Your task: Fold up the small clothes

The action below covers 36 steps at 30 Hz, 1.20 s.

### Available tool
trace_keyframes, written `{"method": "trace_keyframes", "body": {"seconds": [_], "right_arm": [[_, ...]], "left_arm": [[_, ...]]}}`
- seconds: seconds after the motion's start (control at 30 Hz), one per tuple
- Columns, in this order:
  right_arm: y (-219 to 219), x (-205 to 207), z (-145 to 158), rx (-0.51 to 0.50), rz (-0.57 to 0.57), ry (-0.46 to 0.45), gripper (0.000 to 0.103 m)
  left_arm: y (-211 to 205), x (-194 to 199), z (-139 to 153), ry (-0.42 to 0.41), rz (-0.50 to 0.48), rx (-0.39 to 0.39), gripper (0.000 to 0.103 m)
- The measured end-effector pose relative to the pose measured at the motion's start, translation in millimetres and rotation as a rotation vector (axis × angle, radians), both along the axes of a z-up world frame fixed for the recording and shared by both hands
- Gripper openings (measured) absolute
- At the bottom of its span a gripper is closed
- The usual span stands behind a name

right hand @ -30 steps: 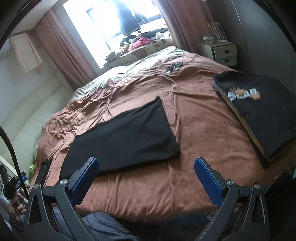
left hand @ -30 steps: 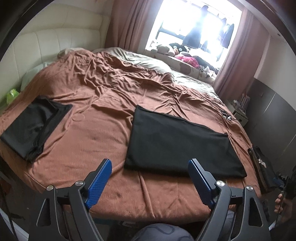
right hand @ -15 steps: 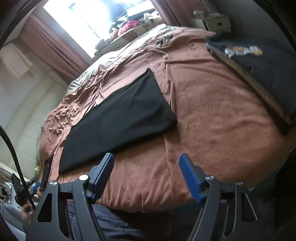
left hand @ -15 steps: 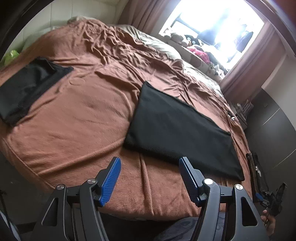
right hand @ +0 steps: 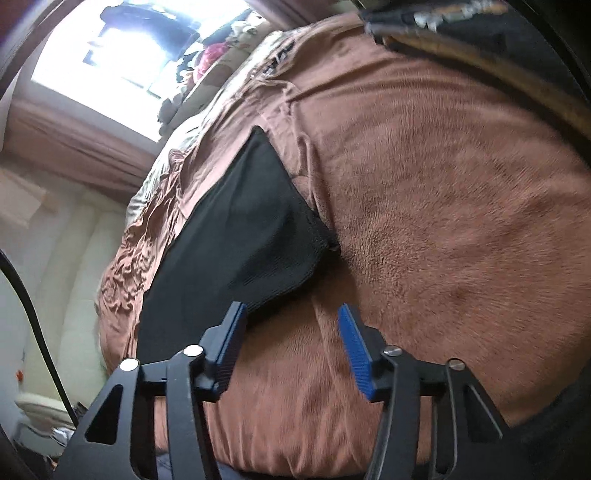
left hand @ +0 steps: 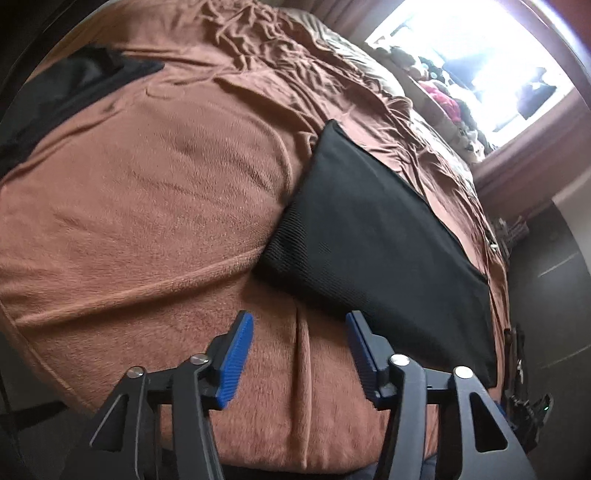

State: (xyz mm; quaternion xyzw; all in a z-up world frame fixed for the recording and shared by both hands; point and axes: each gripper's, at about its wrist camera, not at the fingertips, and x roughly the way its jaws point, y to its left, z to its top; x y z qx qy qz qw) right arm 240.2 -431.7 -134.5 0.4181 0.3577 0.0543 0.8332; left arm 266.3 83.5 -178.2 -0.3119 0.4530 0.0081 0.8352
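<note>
A black folded garment (left hand: 373, 236) lies flat on the brown blanket (left hand: 155, 206) that covers the bed. My left gripper (left hand: 299, 325) hangs low over the blanket just short of the garment's near edge, towards its left corner; its jaws are closing with only blanket between them. In the right wrist view the same garment (right hand: 240, 229) shows its right end. My right gripper (right hand: 291, 314) hovers just before the near edge by that corner, jaws closing, nothing between its blue pads (right hand: 354, 347).
A second black garment (left hand: 66, 92) lies at the far left of the bed. Another dark garment with a printed logo (right hand: 480, 33) rests at the bed's right side. A bright window (left hand: 480, 59) with cluttered sill lies beyond the bed. A cream headboard (right hand: 62, 266) stands left.
Both grippers have sunk towards the bed and moved close to the black garment's near edge while rolling. Both pairs of jaws have narrowed from wide open.
</note>
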Motion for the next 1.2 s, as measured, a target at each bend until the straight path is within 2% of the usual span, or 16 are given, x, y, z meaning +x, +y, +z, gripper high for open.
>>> {"method": "trace_keyframes", "body": {"seconds": [0.1,0.3,0.57,0.77,0.87,1.0,1.2], "right_arm": [[0,9,-9,0.010,-0.008,0.013,0.038],[-5,25,-16,0.036,-0.010,0.020,0.035],[-5,38,-19,0.047,-0.027,0.015,0.035],[1,43,-21,0.030,-0.050,0.013,0.025],[1,42,-21,0.039,-0.057,0.005,0.022],[-5,36,-23,0.083,-0.067,-0.026,0.016],[-7,29,-27,0.103,-0.054,-0.055,0.016]], "left_arm": [[1,8,-7,0.025,0.025,-0.003,0.046],[6,21,-21,0.063,0.089,-0.054,0.040],[13,28,-33,0.086,0.168,-0.118,0.039],[15,36,-36,0.095,0.223,-0.128,0.038],[17,31,-35,0.076,0.252,-0.166,0.038],[14,17,-37,0.012,0.249,-0.286,0.038],[8,19,-28,-0.073,0.212,-0.327,0.038]]}}
